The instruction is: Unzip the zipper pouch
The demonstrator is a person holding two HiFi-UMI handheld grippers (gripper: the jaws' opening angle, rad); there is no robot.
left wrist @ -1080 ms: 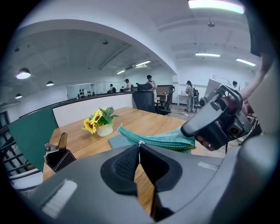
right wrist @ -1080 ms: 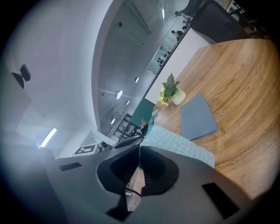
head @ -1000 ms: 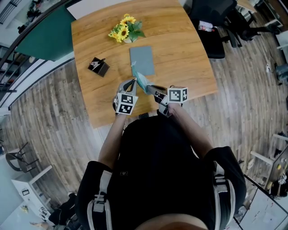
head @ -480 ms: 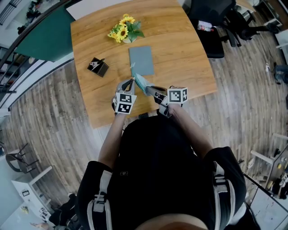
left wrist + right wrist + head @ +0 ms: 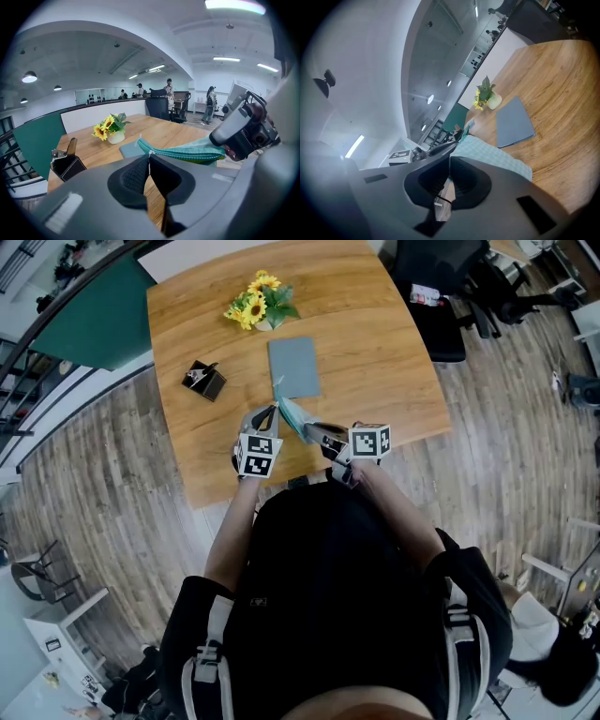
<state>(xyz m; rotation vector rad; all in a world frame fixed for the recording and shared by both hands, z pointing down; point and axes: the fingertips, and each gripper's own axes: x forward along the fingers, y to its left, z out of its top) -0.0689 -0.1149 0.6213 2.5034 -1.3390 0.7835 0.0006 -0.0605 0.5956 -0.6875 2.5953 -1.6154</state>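
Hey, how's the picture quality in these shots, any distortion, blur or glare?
Head view: strong fisheye, the table edges bow, lighting even, sharp. Left gripper view: dark round vignette, ceiling lights glare, near foreground soft. Right gripper view: heavy vignette, tilted horizon, pouch slightly soft.

Bright, even office light; heavy fisheye bend.
Ceiling strips (image 5: 234,4) glare at one o'clock in the left gripper view. Table (image 5: 375,352) evenly lit, shadows faint. Both gripper views go black at the corners; near foreground is soft, pouch (image 5: 187,152) sharp.
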